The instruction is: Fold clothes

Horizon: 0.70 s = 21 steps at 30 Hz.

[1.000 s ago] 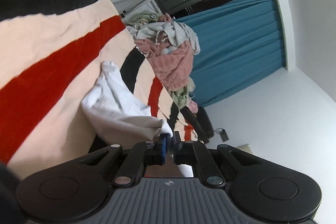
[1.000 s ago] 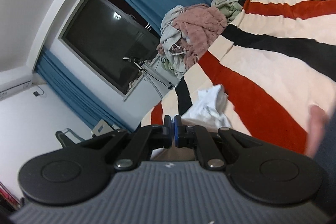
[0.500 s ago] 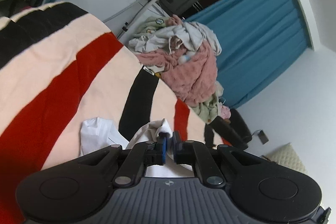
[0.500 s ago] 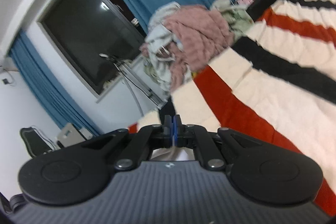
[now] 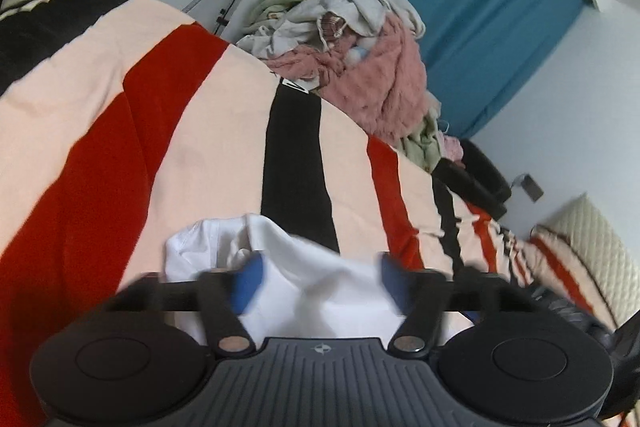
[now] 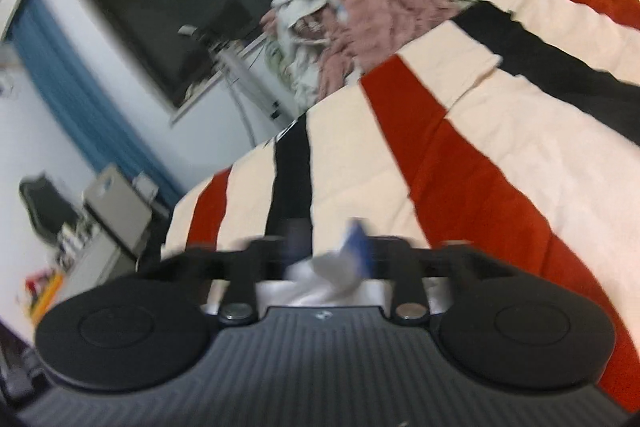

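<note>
Blue-padded jaws of the left gripper (image 5: 320, 283) were springing apart over a white garment (image 5: 308, 275) on the striped blanket (image 5: 200, 131). The right gripper (image 6: 326, 251) was opening too, white cloth bunched between its fingers but apparently let go. A fold looked just laid; next would come a fresh grasp. Both tools pointed gently downward toward the heaped laundry (image 5: 360, 55).
</note>
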Available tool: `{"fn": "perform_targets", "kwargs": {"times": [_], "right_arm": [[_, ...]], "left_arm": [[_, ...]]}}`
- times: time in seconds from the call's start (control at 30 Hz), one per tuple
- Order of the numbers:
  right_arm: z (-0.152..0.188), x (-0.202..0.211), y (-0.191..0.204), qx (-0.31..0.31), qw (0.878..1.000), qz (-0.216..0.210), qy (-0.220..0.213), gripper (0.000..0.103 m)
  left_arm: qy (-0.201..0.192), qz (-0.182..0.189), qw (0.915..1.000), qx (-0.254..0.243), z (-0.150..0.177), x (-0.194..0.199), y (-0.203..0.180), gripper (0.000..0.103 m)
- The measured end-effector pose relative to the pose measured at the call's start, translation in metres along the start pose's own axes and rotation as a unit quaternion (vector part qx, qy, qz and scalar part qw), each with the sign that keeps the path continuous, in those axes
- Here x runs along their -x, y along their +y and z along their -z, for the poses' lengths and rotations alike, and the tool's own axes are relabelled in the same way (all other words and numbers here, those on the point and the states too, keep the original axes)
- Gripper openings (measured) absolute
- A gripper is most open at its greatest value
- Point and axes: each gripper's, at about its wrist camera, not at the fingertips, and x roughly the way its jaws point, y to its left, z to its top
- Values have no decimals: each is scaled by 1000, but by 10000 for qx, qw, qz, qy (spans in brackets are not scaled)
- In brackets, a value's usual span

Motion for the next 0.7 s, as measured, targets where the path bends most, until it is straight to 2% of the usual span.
{"fn": "perform_targets", "kwargs": {"times": [0.03, 0.13, 0.17, 0.2, 0.23, 0.27, 0.3, 0.37, 0.47, 0.53, 0.7], "right_arm": [[2, 1, 4, 182, 9998, -30, 1, 94], [11, 1, 17, 789, 9969, -66, -27, 93], [14, 1, 21, 990, 9950, -78, -37, 88], [16, 1, 25, 1192, 9928, -90, -46, 75], [20, -3, 28, 1383, 9904, 17, 74, 44], [24, -10, 31, 1567, 9870, 207, 284, 28], [28, -18, 29, 1633, 9849, 310, 485, 28], [38, -34, 22, 1636, 9823, 403, 818, 26], [50, -48, 24, 1841, 9763, 564, 993, 26], [52, -46, 28, 1919, 9746, 615, 973, 27], [41, -11, 38, 1859, 9786, 470, 751, 28]], "left_arm": [[-10, -8, 9999, -110, 1, 0, -2, 86], [-2, -185, 9983, -558, 8, -3, -12, 90], [4, -312, 9966, -757, 12, -4, -16, 90], [22, -495, 9944, -931, 17, -7, -18, 90], [44, -696, 9915, -1094, 22, -10, -20, 90], [132, -863, 9896, -1146, 25, -16, -18, 90], [242, -1019, 9877, -1160, 29, -22, -16, 90], [428, -1107, 9876, -1027, 34, -33, -7, 90], [437, -1178, 9864, -1062, 36, -38, -4, 90], [402, -1223, 9850, -1147, 36, -34, -8, 89], [333, -1236, 9841, -1236, 42, -7, -19, 89]]}}
